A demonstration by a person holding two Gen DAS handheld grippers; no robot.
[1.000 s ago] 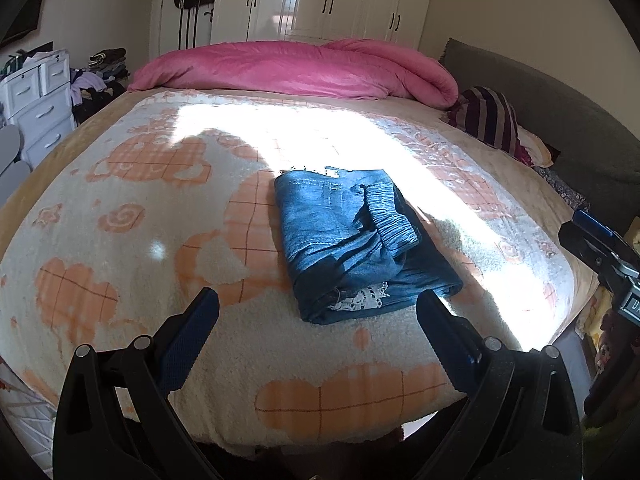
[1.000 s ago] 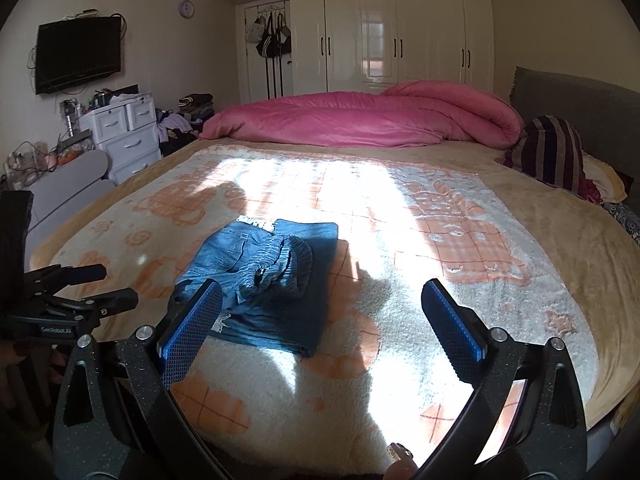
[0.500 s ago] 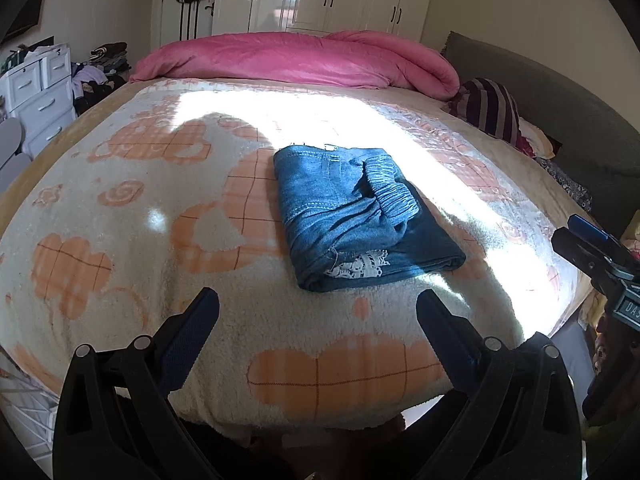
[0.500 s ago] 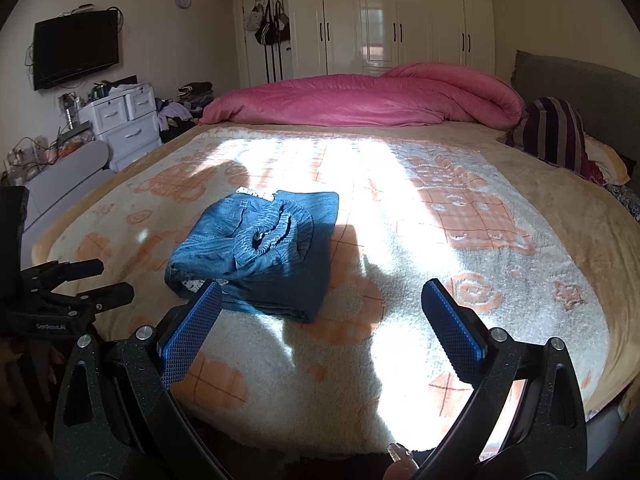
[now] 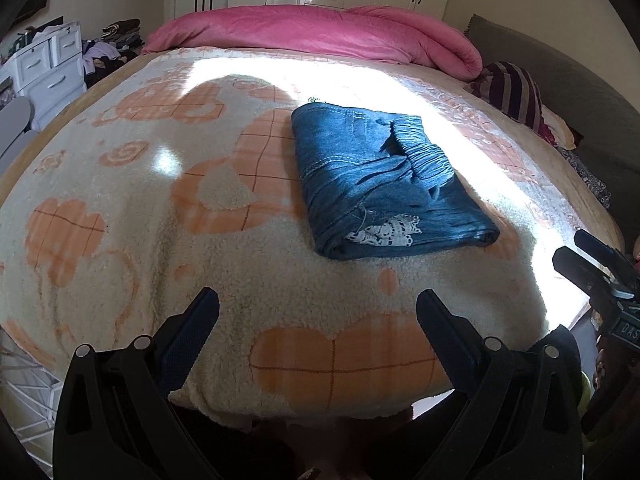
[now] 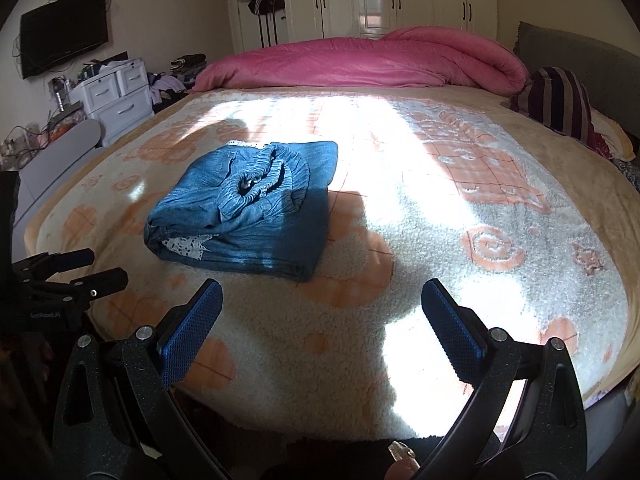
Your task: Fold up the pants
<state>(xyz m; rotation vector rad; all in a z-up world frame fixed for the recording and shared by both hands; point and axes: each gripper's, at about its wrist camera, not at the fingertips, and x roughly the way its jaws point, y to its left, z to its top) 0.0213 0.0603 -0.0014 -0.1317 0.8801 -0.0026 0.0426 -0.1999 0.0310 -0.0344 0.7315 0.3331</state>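
folded pants (image 5: pixel 384 184) on bed, beyond spread jaws (both empty)

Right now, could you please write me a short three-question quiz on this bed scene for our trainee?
1. True or false: the blue pants lie folded on the patterned blanket.
2. What colour is the duvet bunched at the far edge of the bed?
3. Left gripper and right gripper: A) both clamped on fabric, B) both with jaws apart, holding nothing, C) one holding a pillow.

Key: 1 true; 2 pink; 3 B.
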